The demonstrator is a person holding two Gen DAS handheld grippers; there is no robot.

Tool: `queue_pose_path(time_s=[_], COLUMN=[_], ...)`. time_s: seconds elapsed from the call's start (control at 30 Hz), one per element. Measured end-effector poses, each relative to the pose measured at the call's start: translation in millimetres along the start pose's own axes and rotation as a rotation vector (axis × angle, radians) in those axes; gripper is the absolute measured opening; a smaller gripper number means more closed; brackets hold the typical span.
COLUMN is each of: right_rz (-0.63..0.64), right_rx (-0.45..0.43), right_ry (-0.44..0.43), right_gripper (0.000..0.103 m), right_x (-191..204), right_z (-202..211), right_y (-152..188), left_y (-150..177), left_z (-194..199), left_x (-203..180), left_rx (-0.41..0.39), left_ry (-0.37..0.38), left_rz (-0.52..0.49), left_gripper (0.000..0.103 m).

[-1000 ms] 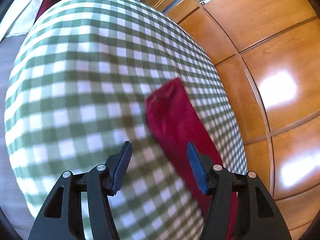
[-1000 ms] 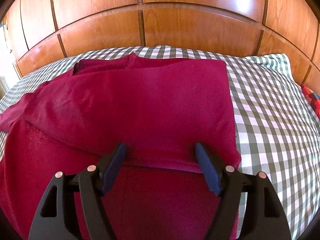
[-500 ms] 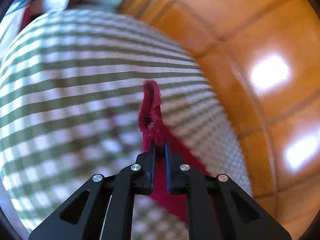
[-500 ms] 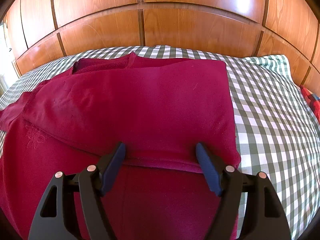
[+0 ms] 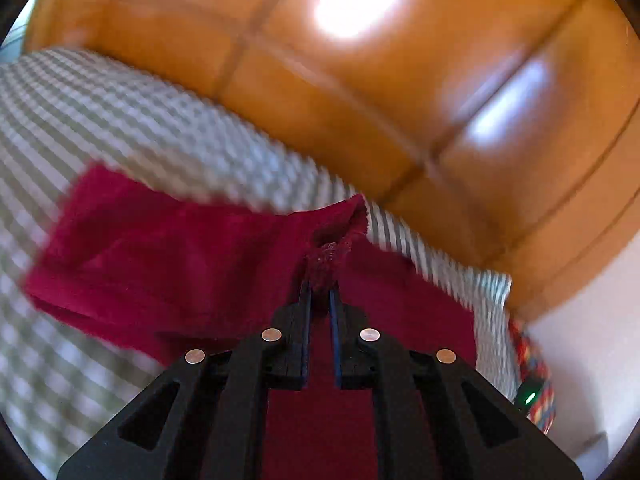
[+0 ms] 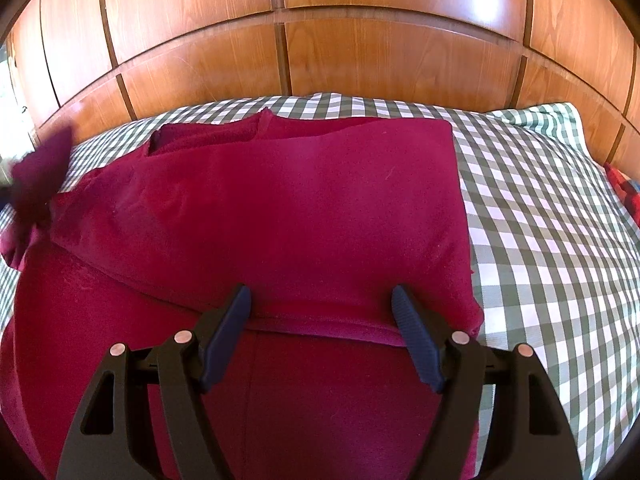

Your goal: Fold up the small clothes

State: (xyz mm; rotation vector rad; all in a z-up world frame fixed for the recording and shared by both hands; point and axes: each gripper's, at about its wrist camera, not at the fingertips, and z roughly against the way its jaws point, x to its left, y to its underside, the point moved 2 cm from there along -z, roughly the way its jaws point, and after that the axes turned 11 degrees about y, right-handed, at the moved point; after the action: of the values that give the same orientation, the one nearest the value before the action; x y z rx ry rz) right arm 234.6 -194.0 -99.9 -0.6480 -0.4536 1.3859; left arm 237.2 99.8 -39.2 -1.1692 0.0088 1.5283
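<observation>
We note the left gripper (image 5: 321, 285) pinching a bunched sleeve end of the red garment (image 6: 304, 208), lifted off the checked bedspread (image 6: 540, 240). Right gripper (image 6: 322, 312) spread wide over the folded body, holding nothing.

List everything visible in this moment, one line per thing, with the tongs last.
garment: one, dark red, partly folded on the bed; its sleeve end lifted at the left.
bedcover: one, green and white check, under the garment.
headboard: one, brown wood panels, behind the bed.
patterned cloth: one, red with dark pattern, far right edge.
left tongs: black, shut on the sleeve end.
right tongs: black, open over the garment's folded edge.
</observation>
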Motion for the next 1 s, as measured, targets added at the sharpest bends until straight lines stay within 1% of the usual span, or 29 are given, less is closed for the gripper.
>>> queue_pose_path(time_s=[0.07,0.13,0.2,0.33,0.4,0.5,0.57,0.67,0.73,0.77,0.83,0.9,0.97,1.0], right_rz=[-0.006,-0.01,-0.011,-0.008,-0.008,-0.008,-0.007,-0.005,0.0,0.002,0.001,0.004,0.003,-0.003], right_rx=[-0.001,-0.001,-0.001,-0.002,-0.002,-0.002,-0.002,-0.002,-0.002,-0.001,0.008,0.02,-0.022,-0.035], right_ry=[-0.011,-0.021,-0.027,-0.031,-0.033,-0.035,-0.034,-0.032,-0.027,-0.024,-0.024,-0.01,-0.06,-0.132], right_gripper=[0.074,0.075,0.076,0.078,0.078,0.079,0.079,0.079,0.079,0.079,0.078,0.07,0.067,0.066], right_x=[-0.7,-1.3,-1.1,0.4,0.7,0.9,1.1,1.4,2.1,2.6,2.3,3.5,9.9,17.5], right_z=[0.1,0.3,0.3,0.2,0.1,-0.2,-0.1,0.0,-0.1,0.0,1.4,10.5,29.3,40.5], right_y=[0.2,0.7,1.0,1.2,0.9,0.6,0.9,0.8,0.7,0.5,-1.4,-8.6,-18.9,-26.3], left_y=[19.8,33.8,47.6,53.0,55.1,62.7,73.9,81.6,86.2,87.1,89.4,88.9,89.7,89.2], left_z=[-30.6,-51.2,-57.0,-54.7,-47.6,-28.1,-16.0,-4.0,-5.8,-7.8,-10.4,-11.0,-11.1,-11.6], left_x=[-8.3,-9.9,-8.4,-15.1,-18.8,-16.8,-13.7,-5.9,6.3,11.5,24.7,27.7,30.1,32.6], left_rx=[0.071,0.122,0.141,0.135,0.128,0.083,0.059,0.031,0.042,0.045,0.045,0.044,0.039,0.04], left_ry=[-0.042,-0.07,-0.106,-0.144,-0.14,-0.145,-0.182,-0.224,-0.268,-0.273,-0.236,-0.223,-0.21,-0.199], left_rz=[-0.041,-0.071,-0.095,-0.163,-0.17,-0.162,-0.179,-0.187,-0.186,-0.175,-0.124,-0.117,-0.115,-0.106], left_gripper=[0.007,0.007,0.007,0.008,0.011,0.011,0.011,0.011,0.011,0.011,0.011,0.011,0.011,0.011])
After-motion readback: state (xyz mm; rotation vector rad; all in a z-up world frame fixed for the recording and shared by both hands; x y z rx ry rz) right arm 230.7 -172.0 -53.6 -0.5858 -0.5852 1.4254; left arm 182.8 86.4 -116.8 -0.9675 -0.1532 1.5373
